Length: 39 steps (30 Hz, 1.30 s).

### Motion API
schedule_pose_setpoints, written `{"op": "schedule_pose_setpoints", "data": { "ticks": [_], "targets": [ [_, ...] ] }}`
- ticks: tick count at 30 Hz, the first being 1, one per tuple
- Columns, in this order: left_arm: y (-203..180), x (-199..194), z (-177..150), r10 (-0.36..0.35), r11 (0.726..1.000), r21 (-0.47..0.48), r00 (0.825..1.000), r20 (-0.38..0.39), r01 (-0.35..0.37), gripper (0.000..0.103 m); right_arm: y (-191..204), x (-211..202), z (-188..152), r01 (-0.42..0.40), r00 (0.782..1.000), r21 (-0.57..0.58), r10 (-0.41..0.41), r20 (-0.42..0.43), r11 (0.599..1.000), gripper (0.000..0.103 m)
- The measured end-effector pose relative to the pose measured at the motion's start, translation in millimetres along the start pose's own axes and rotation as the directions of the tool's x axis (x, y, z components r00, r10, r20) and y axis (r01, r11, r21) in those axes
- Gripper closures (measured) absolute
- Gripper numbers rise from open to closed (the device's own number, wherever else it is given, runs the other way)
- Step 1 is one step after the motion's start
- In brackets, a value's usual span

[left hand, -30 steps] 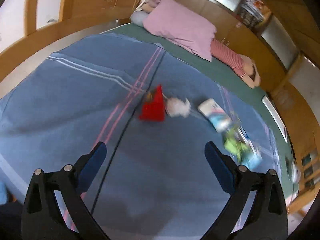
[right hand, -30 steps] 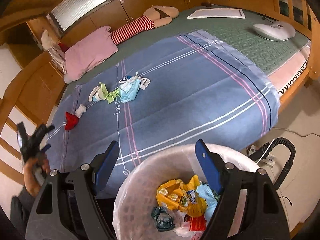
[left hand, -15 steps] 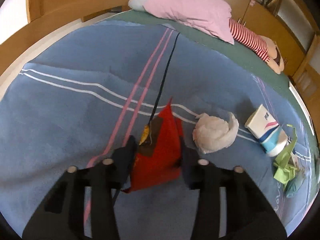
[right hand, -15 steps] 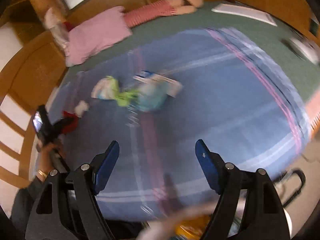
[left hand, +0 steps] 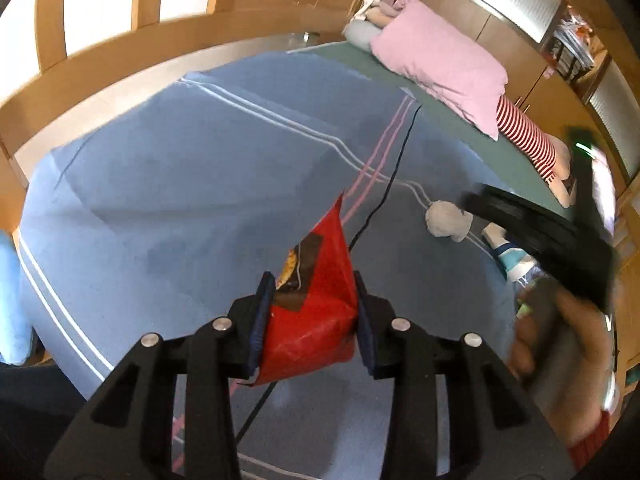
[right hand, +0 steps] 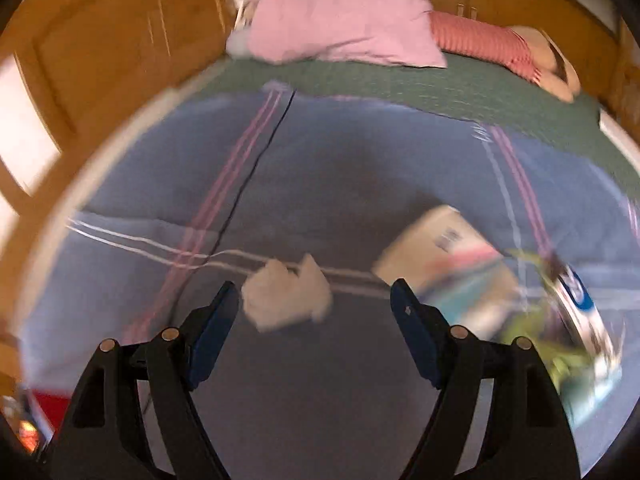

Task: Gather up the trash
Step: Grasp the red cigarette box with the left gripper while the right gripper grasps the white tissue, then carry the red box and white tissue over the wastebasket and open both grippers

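left gripper [left hand: 314, 322] is clamped on the red snack wrapper [left hand: 316, 312], pads pressing both sides of its lower half, its pointed top sticking out past the fingertips. the wrapper looks lifted just clear of the blue blanket [left hand: 168, 184]. judged light, thin, crinkly foil: it buckles under the pads, so a grip low on the body as here should hold, though slick film could slide.

right gripper [right hand: 316, 324] has jaws spread wide, nothing held. the crumpled white tissue [right hand: 286, 294] lies on the blanket between the fingers, nearer the left one, not touched as far as blur allows. soft, near weightless; pinch across the bulk. a carton [right hand: 436, 256] and a green wrapper [right hand: 560, 364] lie further right.
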<state>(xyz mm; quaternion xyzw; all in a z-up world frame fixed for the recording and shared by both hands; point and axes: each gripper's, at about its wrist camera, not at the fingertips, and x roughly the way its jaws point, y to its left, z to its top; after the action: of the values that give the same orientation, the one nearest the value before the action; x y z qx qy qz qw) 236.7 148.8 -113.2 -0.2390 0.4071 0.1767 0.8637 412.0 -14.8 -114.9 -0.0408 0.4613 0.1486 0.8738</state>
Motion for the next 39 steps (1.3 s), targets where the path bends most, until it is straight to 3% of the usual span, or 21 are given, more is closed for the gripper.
{"op": "schedule_pose_setpoints", "data": {
  "ticks": [5,7,8,10,11,17,23,30,39],
  "targets": [
    [9,-1,10,0.032,0.999,-0.041,0.998,0.051,-0.03,0.065,26,48,-1,0.075,0.993,-0.083,-0.082,-0.083,0.994,0.027],
    [10,2,10,0.023,0.999,-0.05,0.999,0.034,-0.022,0.065,25,51,-6,0.055,0.996,-0.059,-0.059,-0.065,0.997,0.036],
    [8,3,10,0.021,0.999,-0.048,0.999,0.031,-0.019,0.065,25,51,-7,0.055,0.997,-0.056,-0.058,-0.056,0.997,0.042],
    [8,-1,7,0.017,0.999,-0.033,0.999,0.035,-0.016,0.065,28,46,-9,0.039,0.998,-0.077,-0.043,-0.047,0.996,0.077],
    [8,0,8,0.018,0.999,-0.027,0.999,0.039,-0.017,0.065,29,44,-10,0.027,0.998,-0.085,-0.032,-0.052,0.996,0.079],
    [4,-3,6,0.045,0.999,0.0,0.997,0.064,-0.045,0.065,27,12,-18,-0.029,0.998,-0.077,0.024,-0.056,0.997,0.081],
    [-5,-2,3,0.085,0.994,0.065,0.993,0.08,-0.091,0.065,-1,-50,-39,-0.073,0.997,-0.029,0.072,-0.019,0.997,0.081],
    [-30,-2,-10,0.075,0.969,0.23,0.993,0.087,-0.094,0.065,-34,-120,-79,-0.053,0.998,0.03,0.052,0.028,0.998,0.081],
    [-28,-6,-31,0.076,0.942,0.324,0.996,0.056,-0.09,0.065,-49,-137,-142,-0.041,0.998,0.155,0.049,-0.046,0.987,0.081]
  ]
}}
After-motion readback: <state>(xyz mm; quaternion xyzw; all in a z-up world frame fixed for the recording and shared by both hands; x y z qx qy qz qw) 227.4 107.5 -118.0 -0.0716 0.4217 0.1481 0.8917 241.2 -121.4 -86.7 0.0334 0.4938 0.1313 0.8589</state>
